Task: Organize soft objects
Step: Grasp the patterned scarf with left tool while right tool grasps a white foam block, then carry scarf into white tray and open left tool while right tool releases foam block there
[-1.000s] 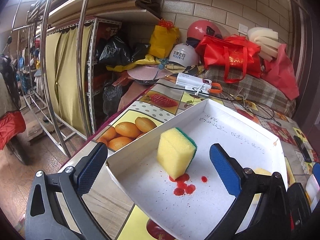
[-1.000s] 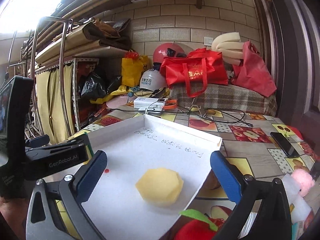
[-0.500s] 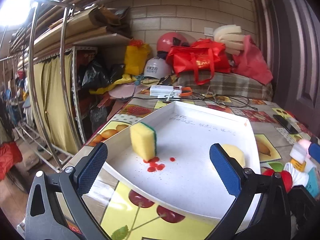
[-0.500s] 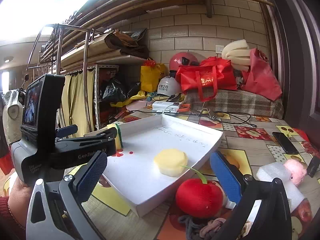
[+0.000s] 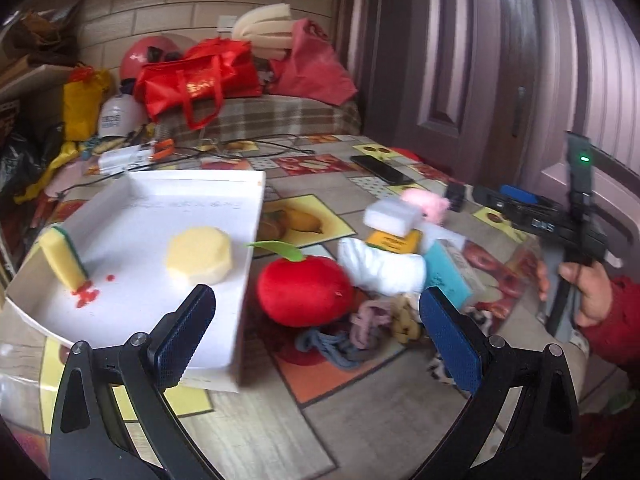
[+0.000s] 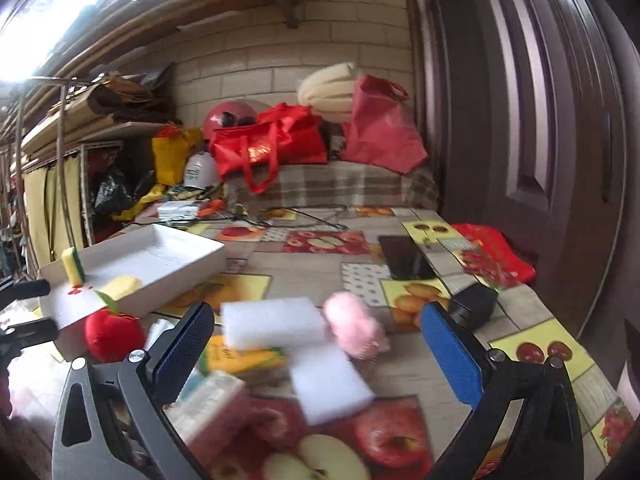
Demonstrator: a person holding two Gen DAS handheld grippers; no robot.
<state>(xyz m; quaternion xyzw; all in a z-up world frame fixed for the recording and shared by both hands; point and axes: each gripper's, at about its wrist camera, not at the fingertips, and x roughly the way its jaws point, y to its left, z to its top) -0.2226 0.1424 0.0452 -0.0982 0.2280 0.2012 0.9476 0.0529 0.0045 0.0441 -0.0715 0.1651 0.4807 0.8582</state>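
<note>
A white tray [image 5: 248, 200] holds a yellow-green sponge [image 5: 62, 260] standing on edge and a pale yellow round sponge [image 5: 199, 255]. Right of the tray lies a pile: a red plush apple [image 5: 304, 292], a white cloth [image 5: 380, 266], a white foam block [image 5: 394, 216], a pink fluffy ball [image 5: 426, 204] and knotted yarn [image 5: 360, 332]. My left gripper [image 5: 316, 336] is open and empty, just in front of the apple. My right gripper [image 6: 318, 354] is open and empty above the white foam block [image 6: 274, 322] and pink ball [image 6: 356, 330]. The tray [image 6: 180, 272] and apple [image 6: 114, 334] show at its left.
A black phone [image 6: 404, 258] and a small black box [image 6: 474, 306] lie on the fruit-print tablecloth at the right. Red bags [image 5: 196, 76], helmets and cables crowd the table's far end. A dark door [image 6: 540, 120] stands at the right. A tissue pack [image 6: 212, 408] lies near my right gripper.
Both grippers have swung right, away from the tray and toward the pile of soft things. The apple and foam blocks now sit in front of them. Both stay open and empty.
</note>
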